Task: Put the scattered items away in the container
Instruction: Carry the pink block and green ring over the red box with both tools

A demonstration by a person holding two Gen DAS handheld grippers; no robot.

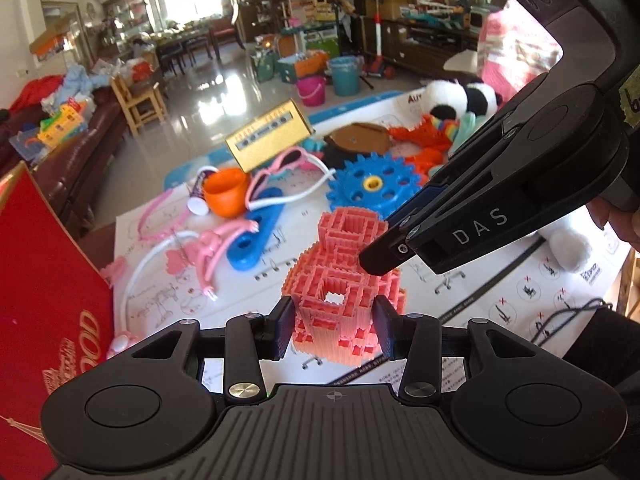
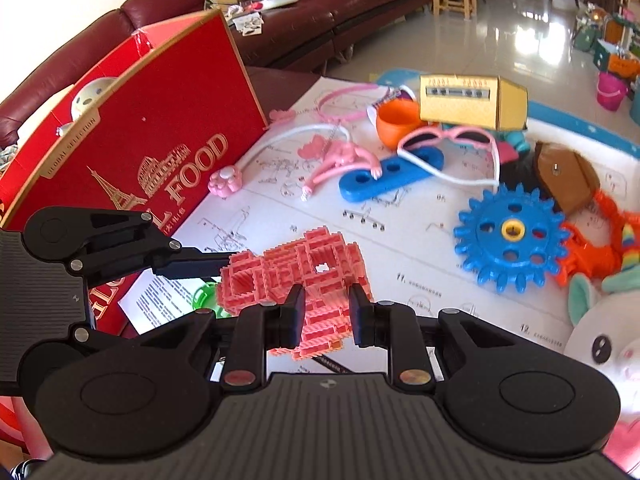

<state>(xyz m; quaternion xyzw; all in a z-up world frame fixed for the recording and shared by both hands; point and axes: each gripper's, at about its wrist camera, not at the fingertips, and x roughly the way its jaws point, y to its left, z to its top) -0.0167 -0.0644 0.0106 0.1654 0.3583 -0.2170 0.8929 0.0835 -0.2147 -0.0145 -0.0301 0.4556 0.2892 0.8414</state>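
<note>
Left wrist view showed the left gripper (image 1: 333, 330) clamped on the lower end of a pink lattice block toy (image 1: 344, 280), held above the printed instruction sheet (image 1: 480, 280), while the right gripper (image 1: 384, 256) reached in from the right with its tips on the toy's upper part. Right wrist view had the right gripper (image 2: 326, 312) closed on the same toy (image 2: 296, 272), beside the red box (image 2: 160, 152), with the blue gear (image 2: 512, 236) and blue bar (image 2: 388, 180) lying farther off on the sheet.
</note>
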